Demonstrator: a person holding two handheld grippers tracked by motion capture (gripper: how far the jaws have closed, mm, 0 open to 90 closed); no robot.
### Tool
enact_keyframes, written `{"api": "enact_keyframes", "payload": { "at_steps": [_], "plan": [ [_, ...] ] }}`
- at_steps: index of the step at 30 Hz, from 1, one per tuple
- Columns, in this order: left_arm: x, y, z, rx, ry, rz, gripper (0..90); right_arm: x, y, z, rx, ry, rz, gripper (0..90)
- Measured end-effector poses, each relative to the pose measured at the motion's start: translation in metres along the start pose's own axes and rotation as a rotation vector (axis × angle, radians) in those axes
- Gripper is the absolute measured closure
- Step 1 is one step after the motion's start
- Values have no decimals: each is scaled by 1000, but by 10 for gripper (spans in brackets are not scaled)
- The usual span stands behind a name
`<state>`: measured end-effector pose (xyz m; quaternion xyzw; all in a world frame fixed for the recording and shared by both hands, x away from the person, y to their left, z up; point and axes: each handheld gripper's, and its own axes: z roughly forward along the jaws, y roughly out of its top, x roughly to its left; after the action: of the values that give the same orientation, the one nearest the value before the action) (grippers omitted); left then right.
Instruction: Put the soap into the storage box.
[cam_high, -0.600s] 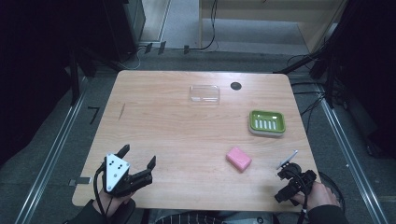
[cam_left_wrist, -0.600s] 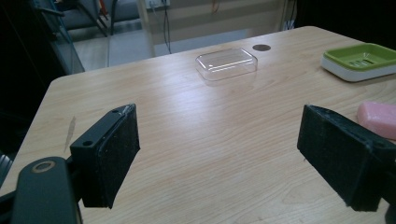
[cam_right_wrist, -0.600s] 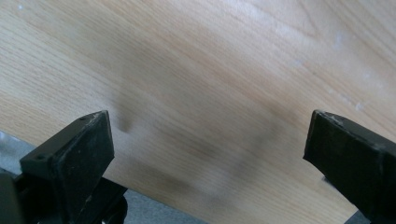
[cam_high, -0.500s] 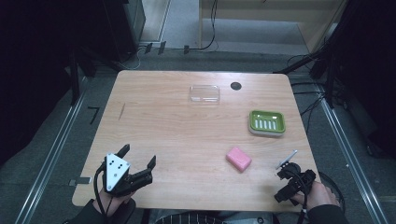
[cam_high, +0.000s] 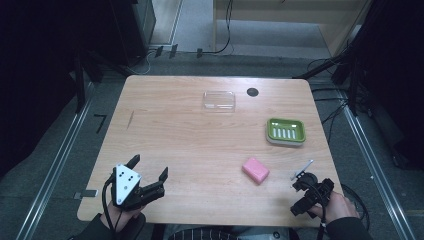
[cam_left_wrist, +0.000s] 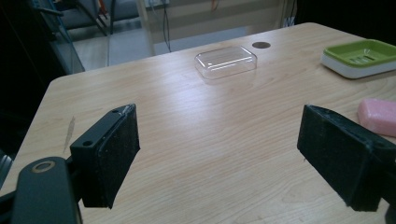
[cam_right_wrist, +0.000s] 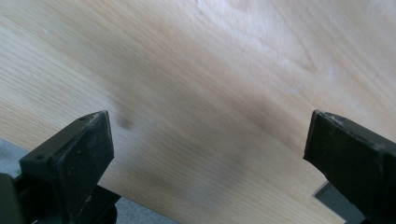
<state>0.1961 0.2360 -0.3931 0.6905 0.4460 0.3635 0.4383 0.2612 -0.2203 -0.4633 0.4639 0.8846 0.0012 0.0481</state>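
Soft light from above is falling on the table (cam_high: 200, 145), leaving the room around it sinking into near black in the high view. Glare is whitening the tabletop's far part in the left gripper view, where the lid (cam_left_wrist: 226, 61) is glinting. The right gripper view is blurring throughout, with a dim shadow lying across the wood between the jaws. The high view is looking slightly soft.

A light wooden counter (cam_high: 190, 135) carries a clear plastic lid (cam_high: 219, 100) near its far edge, a green soap dish (cam_high: 285, 131) at right, and a pink soap bar (cam_high: 255, 170) nearer the front.
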Motion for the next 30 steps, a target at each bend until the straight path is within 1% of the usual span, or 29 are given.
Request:
{"api": "enact_keyframes", "payload": {
  "at_steps": [2,5,6,7,8,11,13,14,19,23,24,25,30],
  "plan": [
    [1,0,0,-5,1,-11,134,2,4,-2,-8,-7,-13,17],
    [1,0,1,-6,1,-15,134,5,8,-3,-9,-10,-22,16],
    [-1,1,2,-2,-4,-5,134,7,12,-3,-13,-9,-35,15],
    [-2,2,3,1,-6,3,134,7,13,-2,-18,-6,-39,15],
    [-3,2,4,3,-8,7,134,9,15,-3,-10,-1,-36,13],
    [-3,2,4,3,-7,5,134,11,18,-3,-13,-10,-56,12],
    [-1,2,3,4,-8,1,134,12,20,-4,-15,-8,-52,8],
    [-1,2,3,4,-8,1,134,12,21,-4,-27,-4,-55,8],
    [-2,2,4,4,-7,5,134,13,26,-6,-27,0,-58,4],
    [0,1,3,1,-6,-14,134,14,34,-7,-41,7,-78,0],
    [-1,1,4,8,-6,-1,133,16,36,-7,-42,8,-82,0],
    [-2,2,4,7,-7,2,134,17,38,-8,-39,9,-86,0],
    [-1,2,4,7,-7,-1,133,18,45,-10,-57,24,-85,0]
  ]
}}
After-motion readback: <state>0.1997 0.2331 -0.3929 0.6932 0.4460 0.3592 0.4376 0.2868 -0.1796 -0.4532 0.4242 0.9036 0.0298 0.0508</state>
